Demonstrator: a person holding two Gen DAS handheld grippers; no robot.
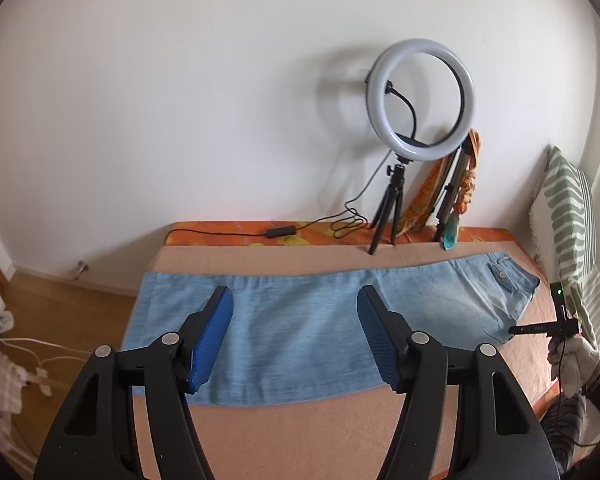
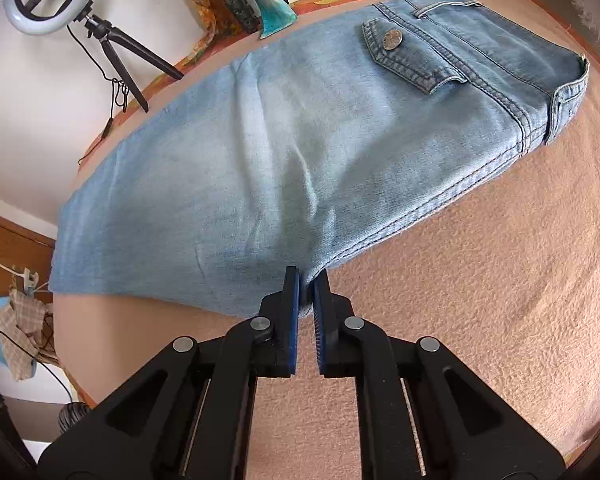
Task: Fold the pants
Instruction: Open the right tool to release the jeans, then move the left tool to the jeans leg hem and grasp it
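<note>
Light-blue denim pants [image 1: 300,320], folded lengthwise, lie flat across a peach terry-textured bed cover [image 2: 480,300], waistband to the right, leg hems to the left. The cloth is faded and softly creased; a flapped back pocket [image 2: 412,56] carries a round metal button [image 2: 392,39] with an embossed pattern, no writing legible. The right gripper [image 2: 306,280] has its ribbed blue fingers [image 2: 294,292] nearly pressed together, pinching the near edge of the pants at the seat curve. The left gripper [image 1: 294,304] hovers over the leg portion, its fingers [image 1: 214,320] spread wide and holding nothing. At the far side, on an orange patterned strip [image 1: 228,232], a white ring light [image 1: 420,100] stands on a black tripod. A green-striped pillow [image 1: 568,216] stands at the right.
</note>
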